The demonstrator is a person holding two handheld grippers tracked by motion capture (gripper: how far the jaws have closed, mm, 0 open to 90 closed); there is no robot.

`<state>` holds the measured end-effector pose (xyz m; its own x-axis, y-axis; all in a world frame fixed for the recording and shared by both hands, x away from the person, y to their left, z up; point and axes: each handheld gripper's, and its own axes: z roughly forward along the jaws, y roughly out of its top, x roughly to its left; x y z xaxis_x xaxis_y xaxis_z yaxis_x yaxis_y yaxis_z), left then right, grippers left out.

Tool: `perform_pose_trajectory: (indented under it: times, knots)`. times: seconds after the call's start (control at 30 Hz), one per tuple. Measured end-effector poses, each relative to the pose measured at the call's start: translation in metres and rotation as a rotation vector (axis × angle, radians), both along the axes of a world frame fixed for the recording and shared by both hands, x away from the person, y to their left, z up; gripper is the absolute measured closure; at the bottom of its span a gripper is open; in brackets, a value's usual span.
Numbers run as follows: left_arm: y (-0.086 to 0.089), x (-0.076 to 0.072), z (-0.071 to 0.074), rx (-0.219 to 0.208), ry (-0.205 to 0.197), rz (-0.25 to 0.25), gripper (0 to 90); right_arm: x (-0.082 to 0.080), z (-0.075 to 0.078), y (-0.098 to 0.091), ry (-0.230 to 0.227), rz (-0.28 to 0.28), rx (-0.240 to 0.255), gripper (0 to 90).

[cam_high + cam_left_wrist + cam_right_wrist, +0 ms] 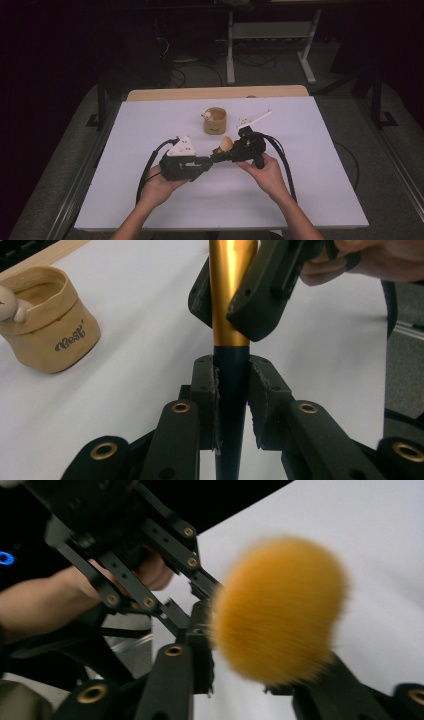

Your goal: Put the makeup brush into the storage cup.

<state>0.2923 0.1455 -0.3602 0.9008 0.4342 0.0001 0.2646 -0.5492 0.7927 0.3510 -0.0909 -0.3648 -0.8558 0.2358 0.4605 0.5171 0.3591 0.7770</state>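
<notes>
A makeup brush spans the gap between my two grippers above the middle of the white table. It has a fluffy orange head, a gold ferrule and a dark handle. My left gripper is shut on the dark handle, as the left gripper view shows. My right gripper is shut on the gold ferrule just beyond it. In the right gripper view the blurred orange head rises out of the right gripper, with the left gripper meeting it from the left.
A small tan pouch stands behind the grippers, with a little white figure on its rim. A wooden strip runs along the table's far edge. Cables trail from both grippers towards the person.
</notes>
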Motion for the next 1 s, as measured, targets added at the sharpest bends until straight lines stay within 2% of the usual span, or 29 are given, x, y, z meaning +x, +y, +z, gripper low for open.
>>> perform_pose_trajectory:
  times: [0.1,0.13,0.23,0.33,0.37,0.4,0.47,0.5,0.6,0.83,0.87,0.9,1.0]
  knots:
    - [-0.001,0.000,0.000,0.024,-0.011,-0.007,74.7,0.001,0.000,0.000,0.023,0.009,0.007,71.8]
    - [-0.001,0.000,-0.001,0.019,-0.008,-0.003,74.6,0.000,0.000,0.000,0.042,0.005,-0.001,71.9]
    - [-0.002,0.000,-0.003,0.015,-0.011,-0.004,74.2,0.000,0.000,0.000,0.043,0.006,-0.012,72.1]
    - [-0.003,0.000,-0.005,0.013,0.006,-0.001,72.8,0.000,0.001,0.001,0.016,0.009,-0.036,72.3]
    - [-0.003,0.003,-0.006,0.032,0.021,0.002,63.0,-0.001,0.003,0.002,-0.007,0.000,-0.071,72.3]
    - [-0.003,0.003,-0.006,0.032,0.021,0.002,61.2,-0.001,0.003,0.002,-0.007,0.000,-0.071,72.3]
    - [0.000,0.003,-0.008,0.039,0.027,0.006,61.2,-0.002,0.005,0.001,-0.023,-0.003,-0.093,72.3]
    - [0.001,0.003,-0.009,0.037,0.031,0.008,59.3,-0.002,0.008,0.001,-0.037,-0.012,-0.123,72.3]
    - [0.006,0.001,-0.012,0.033,0.036,0.025,57.7,-0.001,0.010,-0.001,-0.041,-0.024,-0.150,72.3]
    - [0.018,-0.003,-0.017,0.048,0.032,0.046,55.5,0.004,0.014,-0.005,-0.049,-0.039,-0.177,72.3]
    - [0.019,-0.004,-0.018,0.040,0.033,0.053,55.5,0.004,0.014,-0.005,-0.049,-0.039,-0.177,72.3]
    - [0.024,-0.004,-0.018,0.059,0.022,0.052,55.0,0.006,0.016,-0.006,-0.058,-0.040,-0.187,72.3]
    - [0.027,-0.005,-0.020,0.052,0.032,0.063,53.4,0.007,0.019,-0.006,-0.059,-0.041,-0.196,72.3]
